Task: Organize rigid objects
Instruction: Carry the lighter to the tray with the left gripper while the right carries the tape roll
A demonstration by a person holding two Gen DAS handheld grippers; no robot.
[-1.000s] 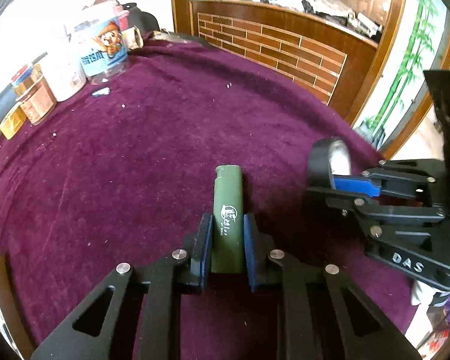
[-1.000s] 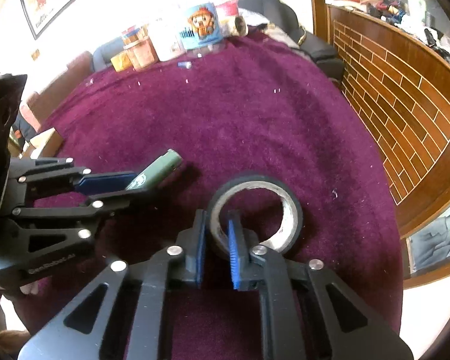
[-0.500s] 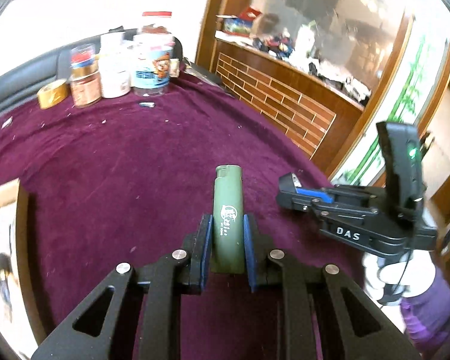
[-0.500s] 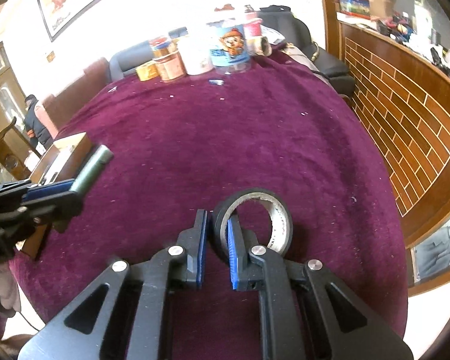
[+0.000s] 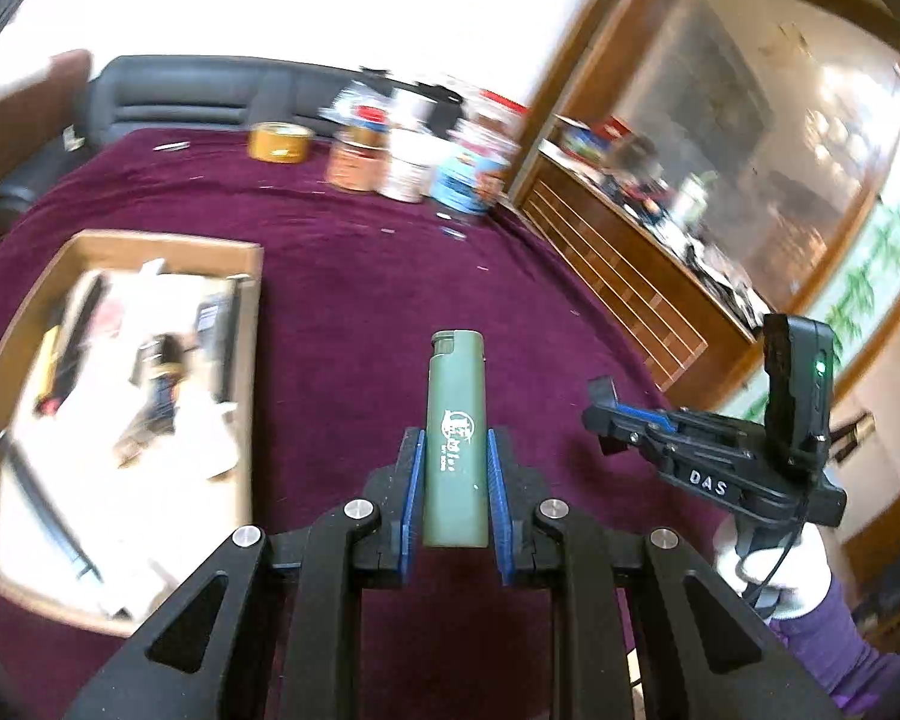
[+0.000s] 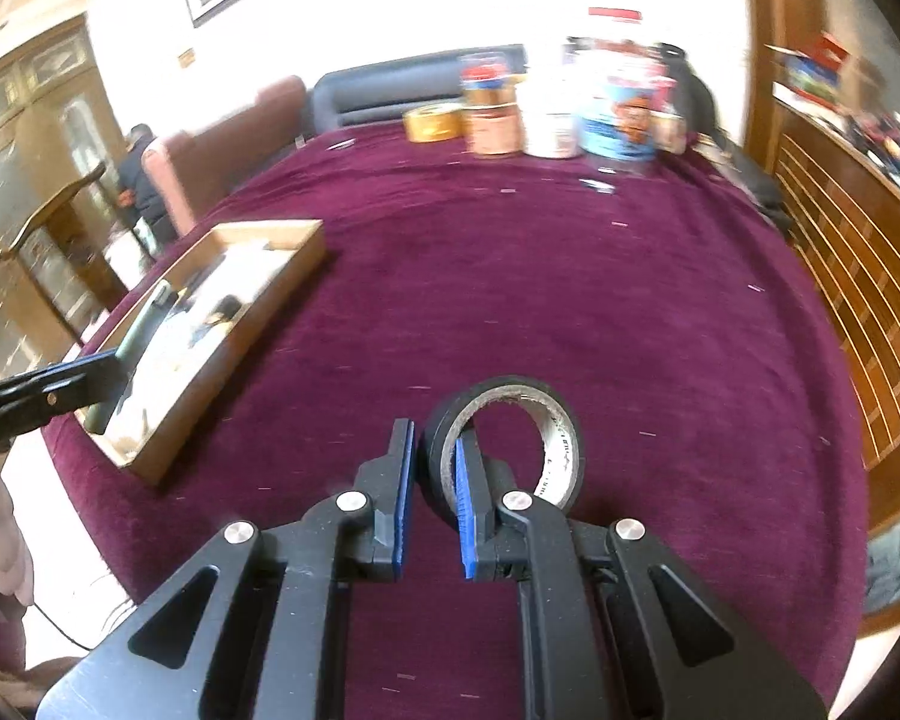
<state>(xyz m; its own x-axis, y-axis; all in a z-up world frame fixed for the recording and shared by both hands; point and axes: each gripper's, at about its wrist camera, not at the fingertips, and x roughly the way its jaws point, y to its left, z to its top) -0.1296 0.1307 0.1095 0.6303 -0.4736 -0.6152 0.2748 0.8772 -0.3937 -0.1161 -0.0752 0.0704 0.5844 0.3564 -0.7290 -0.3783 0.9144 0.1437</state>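
In the left wrist view my left gripper (image 5: pixel 455 456) is shut on a green lighter (image 5: pixel 455 414) that sticks out forward above the purple tablecloth (image 5: pixel 378 300). In the right wrist view my right gripper (image 6: pixel 435 468) is shut on the wall of a black tape roll (image 6: pixel 510 387), one pad outside the ring and one inside. A cardboard box (image 5: pixel 255 312) holding several small items lies left of the lighter. The box (image 6: pixel 309 252) also shows at the left in the right wrist view, and there the left gripper (image 6: pixel 111 369) carries the lighter (image 6: pixel 144 318) over the box's near end.
Several jars (image 5: pixel 405 165) and a yellow tape roll (image 5: pixel 279 142) stand along the table's far edge. A dark sofa (image 5: pixel 174 96) is behind them. A wooden counter with a brick pattern (image 5: pixel 618 276) runs along the right. The right gripper (image 5: pixel 603 405) hovers to the right of the lighter.
Both grippers have swung left and risen a little, each keeping its object. The cardboard box has come into view on the left, and the jars have shifted toward the middle of the far edge.
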